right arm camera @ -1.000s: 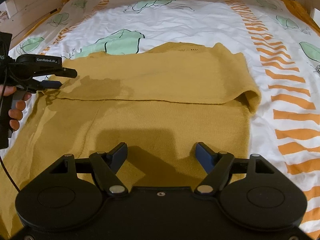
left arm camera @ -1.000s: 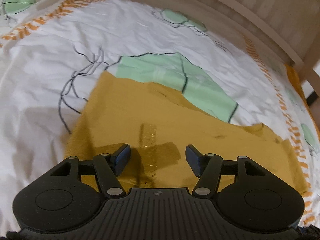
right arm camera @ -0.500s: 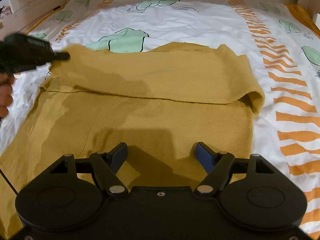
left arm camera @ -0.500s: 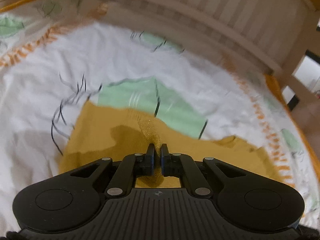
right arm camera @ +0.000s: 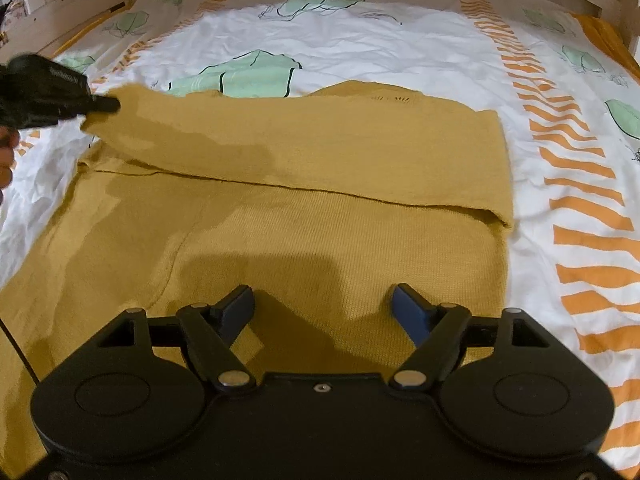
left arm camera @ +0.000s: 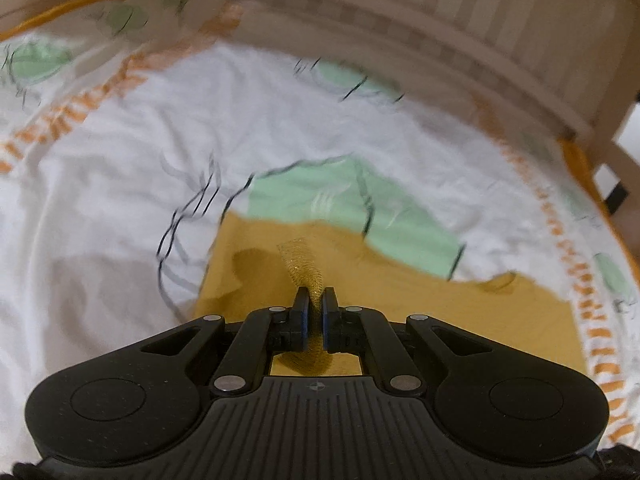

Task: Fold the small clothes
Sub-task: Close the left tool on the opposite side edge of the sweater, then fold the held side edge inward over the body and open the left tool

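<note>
A mustard knit sweater point(right arm camera: 320, 152) lies spread on the bed, its upper part folded down over the body. My left gripper point(left arm camera: 314, 296) is shut on a pinch of the sweater's fabric point(left arm camera: 304, 268) at the far left corner of that folded layer and holds the corner slightly raised. The right wrist view shows the left gripper point(right arm camera: 108, 105) at the left edge, blurred. My right gripper point(right arm camera: 322, 300) hovers over the sweater's near hem. Its jaws are opening, with the flat knit below them and nothing pinched between the pads.
The bedsheet point(right arm camera: 400, 48) is white with green leaf prints and orange stripes along the right side. A wooden slatted bed frame point(left arm camera: 500, 32) rises at the far end. A person's hand point(right arm camera: 6, 148) shows at the left edge.
My left gripper shut on the sweater's fabric and rose a little, pulling the corner of the folded layer up. The right gripper stayed in place.
</note>
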